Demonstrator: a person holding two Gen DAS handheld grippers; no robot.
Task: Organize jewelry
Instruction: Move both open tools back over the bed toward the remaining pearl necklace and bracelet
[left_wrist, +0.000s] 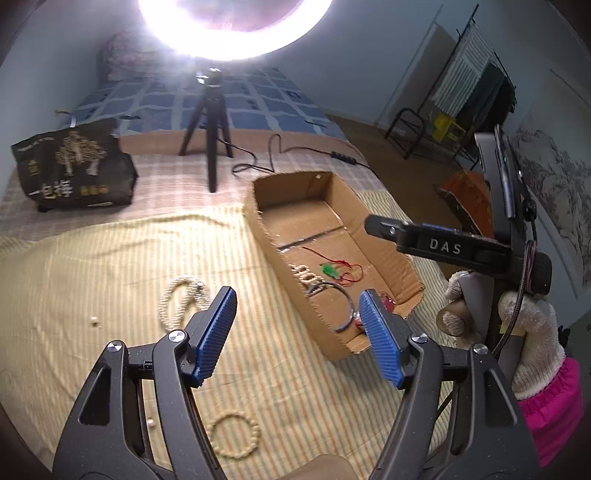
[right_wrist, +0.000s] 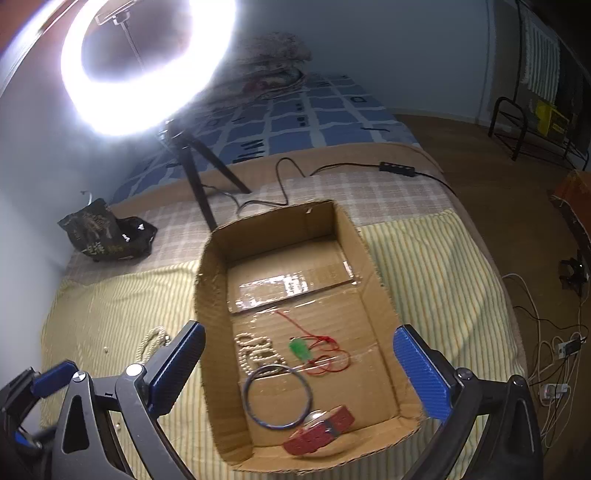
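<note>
Striped bedspread (left_wrist: 110, 266), cardboard box (right_wrist: 210, 332) of jewelry, "DAS" on right tool (right_wrist: 299, 365), both tools spread, left tool (left_wrist: 297, 332) empty.

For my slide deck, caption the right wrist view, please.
Open right gripper hovers over cardboard box holding pearls, blue bangle, red watch.

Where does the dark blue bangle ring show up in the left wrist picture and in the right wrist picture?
Left wrist view: the dark blue bangle ring sits right of centre, in the near end of the open brown cardboard box, partly behind the blue right pad.
Right wrist view: lower centre, flat on the box floor beside the red-strapped watch.
Shared landmark: the green pendant on red cord.
</note>
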